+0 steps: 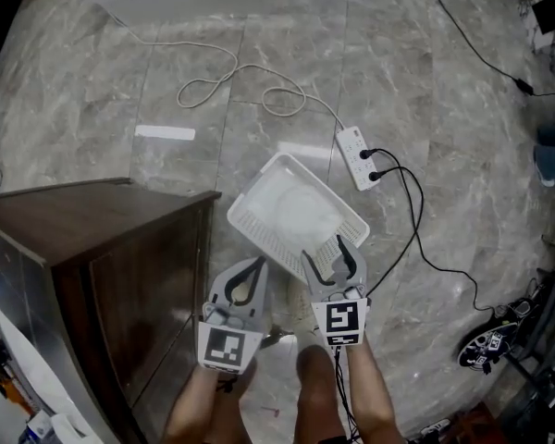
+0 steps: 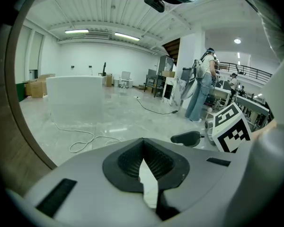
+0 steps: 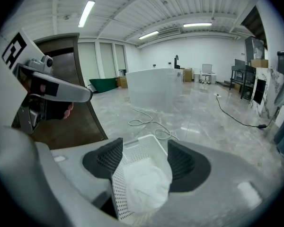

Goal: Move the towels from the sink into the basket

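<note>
A white slotted basket (image 1: 250,185) stands on the marble floor with a white towel (image 1: 296,206) bunched inside it. My right gripper (image 1: 331,252) hangs open above the basket's near corner. In the right gripper view the basket (image 3: 132,157) and towel (image 3: 146,183) show between and below the spread jaws of the right gripper (image 3: 144,150), which touch neither. My left gripper (image 1: 257,265) hangs just left of the basket, above bare floor. Its tips meet in the left gripper view (image 2: 143,143), with nothing held.
A dark wooden cabinet (image 1: 83,220) stands close on the left. A power strip (image 1: 356,155) with black cables lies beyond the basket, and a white cord (image 1: 231,81) loops farther off. Shoes (image 1: 486,345) sit at the right. People (image 2: 203,89) stand in the distance.
</note>
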